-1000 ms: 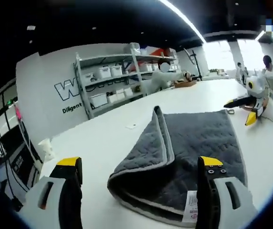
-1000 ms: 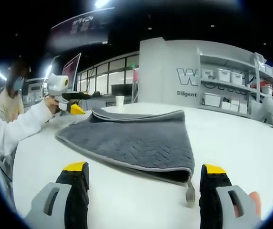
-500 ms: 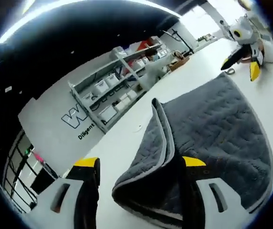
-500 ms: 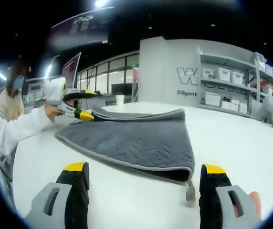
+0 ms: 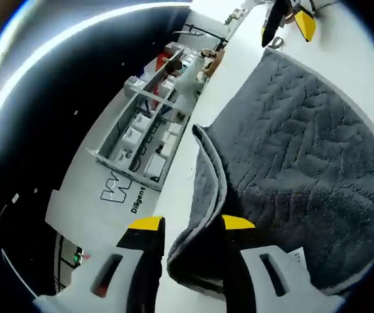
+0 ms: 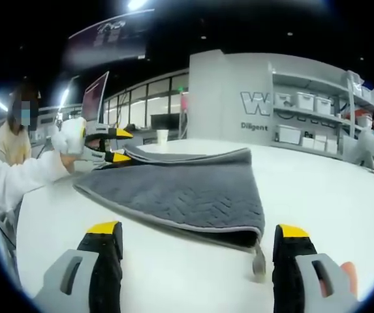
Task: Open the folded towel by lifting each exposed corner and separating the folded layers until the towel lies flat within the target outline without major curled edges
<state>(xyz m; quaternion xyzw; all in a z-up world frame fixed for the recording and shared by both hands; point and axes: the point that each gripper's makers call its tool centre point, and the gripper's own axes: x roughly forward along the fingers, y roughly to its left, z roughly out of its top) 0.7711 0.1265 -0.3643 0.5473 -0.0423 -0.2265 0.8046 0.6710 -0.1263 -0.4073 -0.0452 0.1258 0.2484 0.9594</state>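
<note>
The grey folded towel [image 6: 187, 189] lies on the white tabletop [image 6: 330, 189], its quilted top layer spread wide and its pale-bound edges stacked at the near side. In the left gripper view the left tool [image 5: 190, 228] has its yellow-tipped jaws set on either side of the raised fold at one corner of the towel [image 5: 291, 163]; the jaws stand close around the cloth, but whether they already pinch it I cannot tell. In the right gripper view the right tool [image 6: 196, 231] hangs low over the tabletop with its jaws wide apart, just short of the near corner where a small tag [image 6: 258, 261] hangs from the hem, and it touches nothing. That view also catches the left tool at the far corner of the towel, held by a person in a white sleeve [image 6: 17, 176]. The step in hand looks like the first corner grasp on the upper layer. The next move probably calls for a firm pinch on that top layer alone, then a lift and peel across, while the right tool steadies or takes the near corner.
</note>
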